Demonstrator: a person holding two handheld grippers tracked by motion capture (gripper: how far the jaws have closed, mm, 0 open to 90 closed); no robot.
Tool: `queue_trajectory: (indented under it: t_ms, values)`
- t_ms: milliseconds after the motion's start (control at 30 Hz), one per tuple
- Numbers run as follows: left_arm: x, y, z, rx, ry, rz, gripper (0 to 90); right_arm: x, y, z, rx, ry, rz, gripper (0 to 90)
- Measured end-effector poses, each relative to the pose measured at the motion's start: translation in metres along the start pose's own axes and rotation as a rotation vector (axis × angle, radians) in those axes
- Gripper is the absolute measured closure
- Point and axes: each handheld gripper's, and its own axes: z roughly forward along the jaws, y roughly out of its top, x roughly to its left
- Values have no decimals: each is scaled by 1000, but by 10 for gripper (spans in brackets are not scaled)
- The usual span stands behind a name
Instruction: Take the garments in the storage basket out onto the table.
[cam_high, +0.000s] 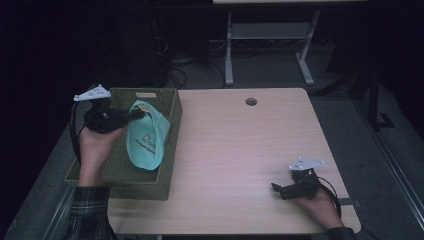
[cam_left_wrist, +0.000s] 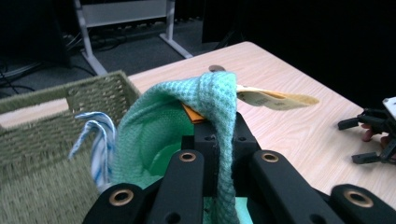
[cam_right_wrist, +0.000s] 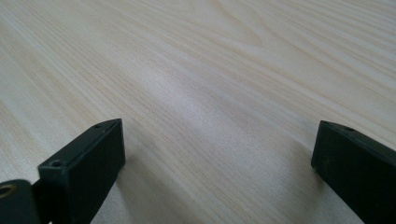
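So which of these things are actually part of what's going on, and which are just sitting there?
In use:
- left gripper, shut on the green cloth
- green cloth, with its yellow tag, held over the woven basket

Just there:
- right gripper, open, resting on the table
- blue-and-white cord by the basket
- frame legs on the floor behind

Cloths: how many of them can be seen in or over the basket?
2. A teal cloth hangs from the shut left gripper over the basket. A white cloth with blue stripes lies inside the basket. More may be hidden under them.
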Motion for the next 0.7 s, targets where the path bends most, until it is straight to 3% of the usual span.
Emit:
queue_trajectory:
  t_ms: [400,700]
  values:
    - [-14,32,-6,-34,-13,47,853,0,0,0,1,0,0,23]
    - [-32,57,-1,-72,-52,87,853,0,0,0,1,0,-2,23]
